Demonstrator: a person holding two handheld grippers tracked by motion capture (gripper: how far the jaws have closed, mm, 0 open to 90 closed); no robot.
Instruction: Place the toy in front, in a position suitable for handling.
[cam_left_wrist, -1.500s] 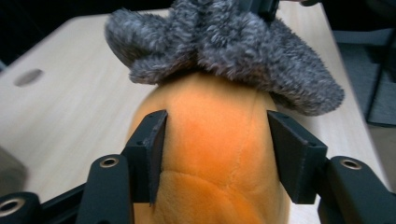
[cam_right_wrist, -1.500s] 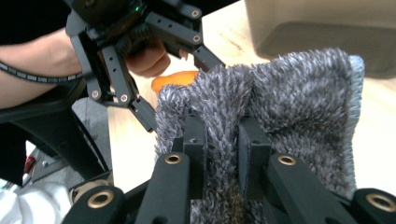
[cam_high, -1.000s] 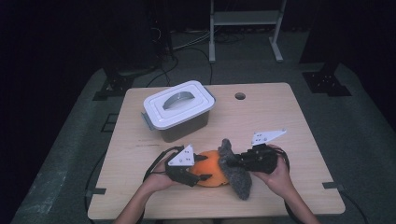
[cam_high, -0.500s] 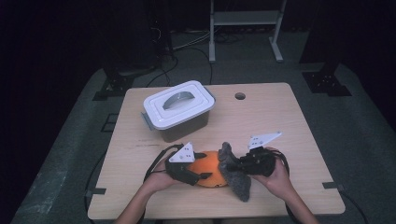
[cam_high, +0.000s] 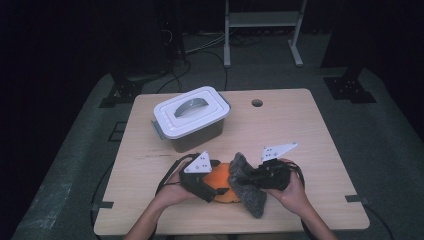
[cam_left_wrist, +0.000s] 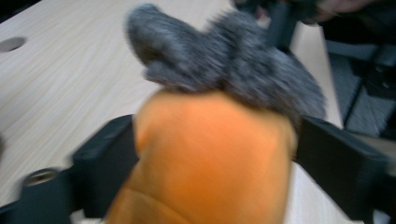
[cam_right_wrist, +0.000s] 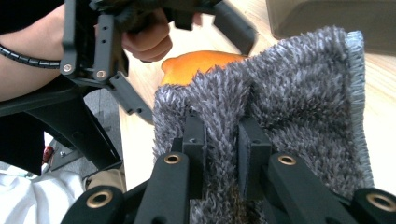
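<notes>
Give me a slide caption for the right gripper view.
Right gripper shut on a shaggy grey cloth beside a round orange object.

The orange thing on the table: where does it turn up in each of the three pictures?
High view: the orange thing lies low centre, between both tongs.
Left gripper view: it sits centre foreground.
Right gripper view: it peeks out upper centre.
Shared landmark: the grey fuzzy cloth against it.
</notes>
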